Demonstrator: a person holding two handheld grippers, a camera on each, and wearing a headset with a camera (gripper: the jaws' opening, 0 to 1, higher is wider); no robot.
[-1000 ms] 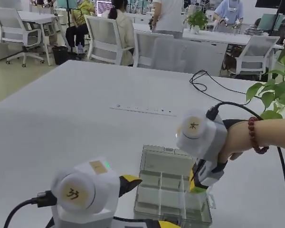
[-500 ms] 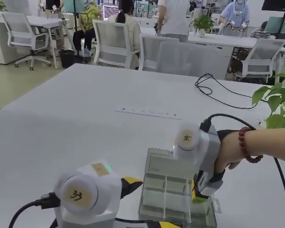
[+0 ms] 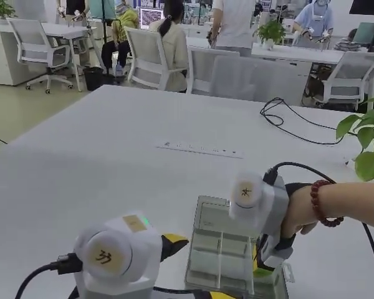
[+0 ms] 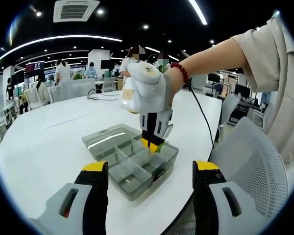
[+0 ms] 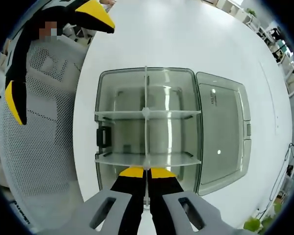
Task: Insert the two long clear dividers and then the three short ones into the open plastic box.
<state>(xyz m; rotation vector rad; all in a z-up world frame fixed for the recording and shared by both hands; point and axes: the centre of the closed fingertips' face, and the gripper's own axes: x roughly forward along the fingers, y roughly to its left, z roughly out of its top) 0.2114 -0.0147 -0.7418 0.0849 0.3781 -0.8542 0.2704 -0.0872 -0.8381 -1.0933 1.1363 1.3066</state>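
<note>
The open clear plastic box (image 3: 206,265) sits near the table's front edge, its lid (image 3: 215,218) lying flat behind it. My right gripper (image 3: 262,271) points straight down into the box's right part. In the right gripper view, the right gripper (image 5: 147,172) is shut on the near end of a clear divider (image 5: 146,93) that runs down the middle of the box (image 5: 108,88). Two clear cross dividers (image 5: 171,112) stand across it. My left gripper (image 4: 151,169) hangs open and empty just short of the box (image 4: 117,174), left of it in the head view (image 3: 193,268).
A black cable (image 3: 293,124) loops on the table at the back right, beside a green plant (image 3: 368,143). Bare white tabletop (image 3: 112,162) stretches left and beyond the box. White chairs (image 3: 149,56) and seated people are past the table's far edge.
The head view has tilted and the whole picture shifted. My right gripper has sunk slightly toward the box. The left gripper holds its place.
</note>
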